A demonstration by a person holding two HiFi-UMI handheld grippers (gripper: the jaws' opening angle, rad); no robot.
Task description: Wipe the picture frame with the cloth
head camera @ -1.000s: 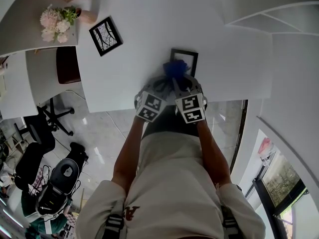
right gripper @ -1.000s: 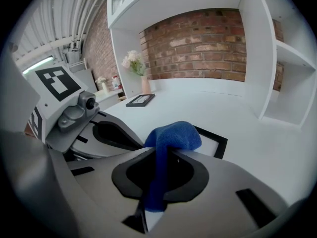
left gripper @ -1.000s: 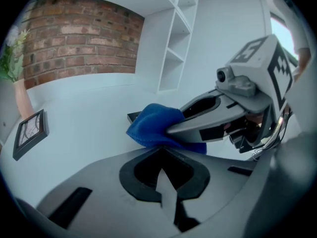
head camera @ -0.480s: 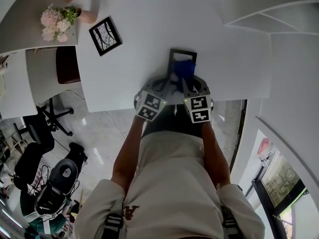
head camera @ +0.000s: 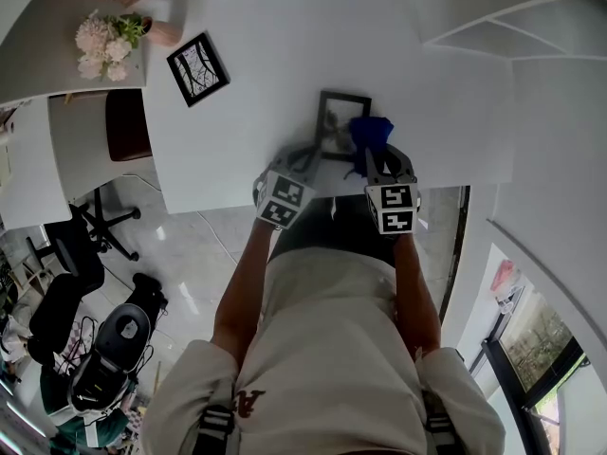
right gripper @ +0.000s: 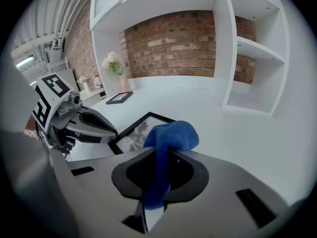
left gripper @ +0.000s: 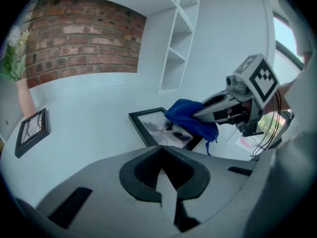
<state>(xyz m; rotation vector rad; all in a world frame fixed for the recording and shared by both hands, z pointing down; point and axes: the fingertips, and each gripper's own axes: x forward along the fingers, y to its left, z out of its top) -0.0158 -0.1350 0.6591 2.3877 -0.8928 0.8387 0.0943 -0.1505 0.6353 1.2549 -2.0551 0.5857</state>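
Sliding rightward over the last second, the right gripper (head camera: 372, 154) has carried the blue cloth (head camera: 370, 131) from the middle of the picture frame (head camera: 339, 121) to its right side, so most of the glass now shows. Nearest the onlooker, both grippers sit over the near edge of the white table (head camera: 266, 27), towards its right corner. The right gripper's jaws are clamped on the cloth, whose bunched end sticks out ahead of them and seems to rest on the frame's right border. The left gripper (head camera: 308, 162) has its jaws together with nothing between them, its tip just beside the frame's near left corner. The frame lies flat, its long axis running from the near edge towards the far one, a little tilted. From the cloth-bearing jaws it lies ahead and to the left, so the next stroke most likely has to go leftward across its short side. Farther off, towards the far left corner, lie a second frame (head camera: 200, 67) and a vase of flowers (head camera: 104, 44).
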